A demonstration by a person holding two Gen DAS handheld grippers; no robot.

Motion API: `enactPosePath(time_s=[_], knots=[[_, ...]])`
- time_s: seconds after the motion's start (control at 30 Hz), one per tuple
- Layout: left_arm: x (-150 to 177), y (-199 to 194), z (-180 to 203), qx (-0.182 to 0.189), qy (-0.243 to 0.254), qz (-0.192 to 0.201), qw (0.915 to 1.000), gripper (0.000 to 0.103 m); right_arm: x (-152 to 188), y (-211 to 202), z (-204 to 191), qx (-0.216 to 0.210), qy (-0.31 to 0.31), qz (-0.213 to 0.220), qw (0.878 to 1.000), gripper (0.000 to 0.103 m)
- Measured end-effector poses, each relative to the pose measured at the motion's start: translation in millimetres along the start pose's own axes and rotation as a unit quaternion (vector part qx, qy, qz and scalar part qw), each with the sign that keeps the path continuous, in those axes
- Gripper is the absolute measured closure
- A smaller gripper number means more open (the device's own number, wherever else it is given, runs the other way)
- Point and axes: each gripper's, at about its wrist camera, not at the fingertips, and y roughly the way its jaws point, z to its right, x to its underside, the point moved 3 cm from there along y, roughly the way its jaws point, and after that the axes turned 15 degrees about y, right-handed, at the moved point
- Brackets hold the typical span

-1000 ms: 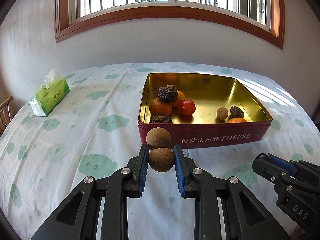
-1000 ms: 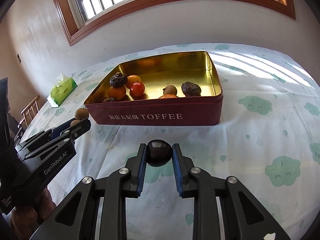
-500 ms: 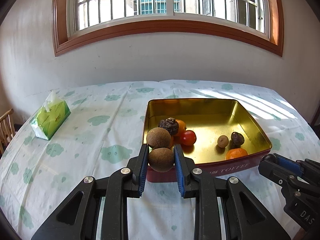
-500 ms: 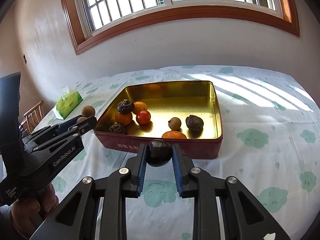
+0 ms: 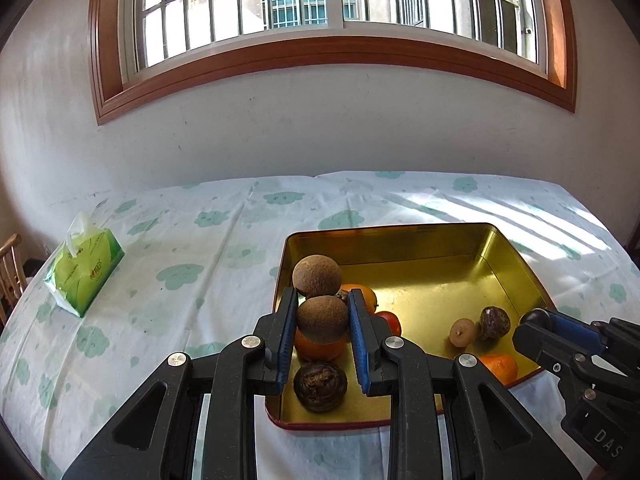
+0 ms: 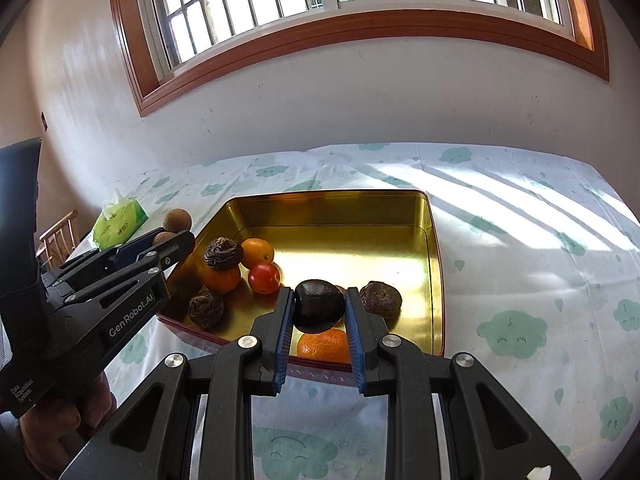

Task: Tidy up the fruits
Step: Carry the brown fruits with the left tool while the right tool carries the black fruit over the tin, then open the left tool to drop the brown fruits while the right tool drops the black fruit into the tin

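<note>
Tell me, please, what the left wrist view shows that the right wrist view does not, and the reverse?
Only the left wrist view shows the left gripper head-on, shut on the pair of brown fruits, and the small pale fruit in the tin. Only the right wrist view shows the right gripper closed on the dark fruit and the hand holding the left gripper. Both show the gold tin, the red tomato, the oranges inside and the green tissue pack.

Bright daylight from the window (image 5: 328,4); striped sun patches on the tablecloth (image 6: 500,200); sharp focus; fisheye-bent, dark-vignetted edges
</note>
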Motion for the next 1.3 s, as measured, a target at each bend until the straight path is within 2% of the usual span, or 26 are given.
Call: enactPosePath(time_s=[0.4,0.77,1.07,1.2,1.3], knots=[[-1.3,36.4,9.7,0.013,0.009,-0.022,0.9996,0.077,-4.5,30.6,6.5,-0.002,0.001,-0.014,1.000,0.080],[-1.4,40.3,11.8,0.006,0.011,-0.013,0.9998,0.075,-0.6,45.0,12.2,0.001,0.005,-0.020,1.000,0.080],[5.4,48.2,7.3,0.012,-0.002,-0.018,0.9998,0.055,-2.3,46.1,12.6,0.002,0.004,-0.008,1.000,0.078],[6.9,45.9,8.7,0.010,0.000,-0.008,0.9999,0.041,-3.5,47.3,12.3,0.002,0.002,-0.004,1.000,0.076],[7.0,43.7,8.9,0.009,0.002,0.001,1.0000,0.036,-3.8,46.7,12.1,0.002,0.003,-0.001,1.000,0.075]])
